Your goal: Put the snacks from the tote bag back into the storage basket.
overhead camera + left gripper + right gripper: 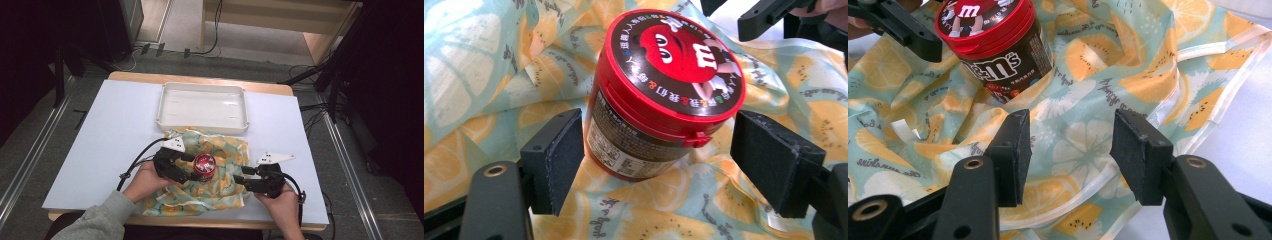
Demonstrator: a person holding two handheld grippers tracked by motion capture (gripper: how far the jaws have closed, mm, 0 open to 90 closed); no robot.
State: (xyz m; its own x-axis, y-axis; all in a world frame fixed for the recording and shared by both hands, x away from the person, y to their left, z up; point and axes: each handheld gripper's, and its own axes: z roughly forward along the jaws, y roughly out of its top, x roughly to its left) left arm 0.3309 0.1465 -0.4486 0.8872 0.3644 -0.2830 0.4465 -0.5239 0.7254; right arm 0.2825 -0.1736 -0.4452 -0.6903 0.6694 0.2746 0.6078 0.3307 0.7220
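1. Your left gripper [656,165] is standing with its jaws apart around the jar [659,95], one pad close beside the label and the other clear of it; nothing is being clamped. If you are pulling back at an angle, a pad is likely to be catching the red lid and tipping the jar.
2. That jar is sitting tilted on the rumpled cloth [220,175], just in front of the white tray [202,106]; the soft folds beneath it are giving poor footing, so it could be rolling over.
3. Your right gripper [1070,150] is hovering with its jaws apart over the cloth's edge, to the right of the jar, gripping nothing. Tugging the cloth there is risking dragging the jar along or toppling it.
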